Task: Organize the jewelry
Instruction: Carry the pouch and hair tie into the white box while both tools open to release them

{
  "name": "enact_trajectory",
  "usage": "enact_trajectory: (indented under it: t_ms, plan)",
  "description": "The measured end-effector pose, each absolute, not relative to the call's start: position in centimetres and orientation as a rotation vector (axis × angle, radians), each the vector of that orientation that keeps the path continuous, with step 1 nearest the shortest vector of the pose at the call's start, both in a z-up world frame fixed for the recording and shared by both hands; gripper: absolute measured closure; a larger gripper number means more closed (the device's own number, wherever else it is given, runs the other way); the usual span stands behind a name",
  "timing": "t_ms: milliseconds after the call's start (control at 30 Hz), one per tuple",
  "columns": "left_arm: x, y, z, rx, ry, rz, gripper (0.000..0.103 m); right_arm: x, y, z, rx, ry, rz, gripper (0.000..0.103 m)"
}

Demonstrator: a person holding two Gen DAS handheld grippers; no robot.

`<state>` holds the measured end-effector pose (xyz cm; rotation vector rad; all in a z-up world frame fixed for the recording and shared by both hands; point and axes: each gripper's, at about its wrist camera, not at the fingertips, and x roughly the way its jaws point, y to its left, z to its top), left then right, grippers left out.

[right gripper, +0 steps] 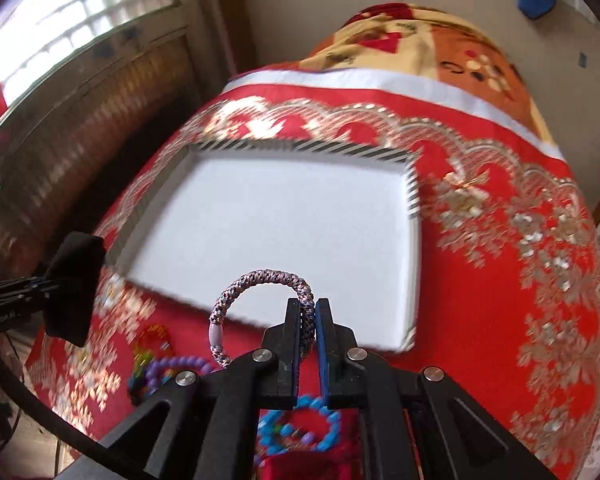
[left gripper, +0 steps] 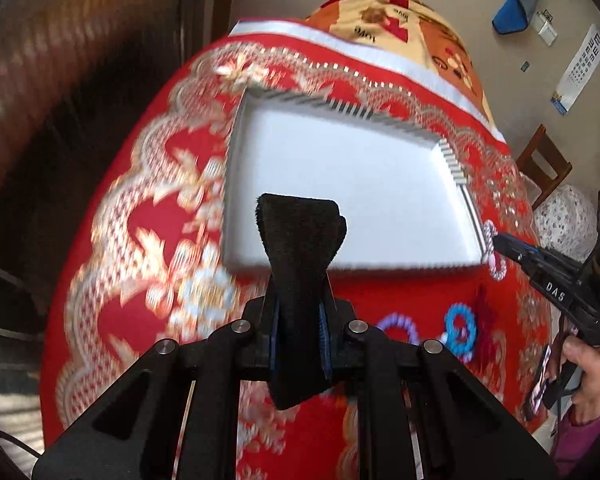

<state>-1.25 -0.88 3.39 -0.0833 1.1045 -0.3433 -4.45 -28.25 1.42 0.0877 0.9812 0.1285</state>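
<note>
Right gripper (right gripper: 307,316): held low over the near edge of the white tray (right gripper: 260,216), fingers pointing forward, jaws pinching a braided pink-grey bracelet (right gripper: 260,280) that stands upright as a loop, arching left and forward above the tray's near rim. Seen from the left wrist, this gripper (left gripper: 496,240) reaches in from the right, its tip at the tray's (left gripper: 340,168) right near corner, the person's hand (left gripper: 588,364) on the handle below. Left gripper (left gripper: 300,216): hovers over the tray's near left edge, jaws pressed together, black padded tips touching, nothing between them. Blue bead bracelet (right gripper: 300,428), purple bead bracelet (right gripper: 172,368): lying on the red patterned tablecloth (right gripper: 480,272), just short of the tray
</note>
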Motion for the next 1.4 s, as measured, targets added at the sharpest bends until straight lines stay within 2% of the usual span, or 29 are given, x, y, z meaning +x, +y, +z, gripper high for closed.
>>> enact_trajectory:
  t_ms: [200,567,667,867,900,933,1033,1233,1400]
  plan:
    - [3.0,-3.3,2.8,-0.047,1.108,-0.343,0.089,-1.6,-30.9,-0.5,0.096,1.026,0.072,0.097]
    - [6.6,-4.1,-2.4,-0.018,1.209,-0.267,0.088,1.2,-31.9,-5.3,0.078,1.121,0.071,0.097]
    - [7.0,-3.9,-2.8,-0.023,1.207,-0.247,0.084,1.4,-31.9,-5.8,0.085,1.134,0.072,0.097]
    - [7.2,-3.7,-3.1,-0.034,1.192,-0.251,0.064,1.6,-31.9,-6.3,0.096,1.142,0.064,0.096]
    - [7.2,-3.7,-3.1,-0.038,1.189,-0.253,0.059,1.6,-31.9,-6.3,0.101,1.144,0.065,0.095]
    - [7.2,-3.6,-3.0,-0.042,1.186,-0.252,0.054,1.6,-31.8,-6.2,0.108,1.143,0.069,0.09]
    - [7.1,-3.5,-2.8,-0.045,1.179,-0.245,0.053,1.0,-31.6,-5.7,0.133,1.125,0.083,0.07]
    - [6.0,-3.3,-1.5,-0.025,1.144,-0.216,0.053,-0.3,-31.7,-3.6,0.192,1.081,0.081,0.068]
    - [4.6,-3.1,-0.2,0.01,1.104,-0.183,0.053,-2.1,-31.4,-1.5,0.209,1.034,0.065,0.062]
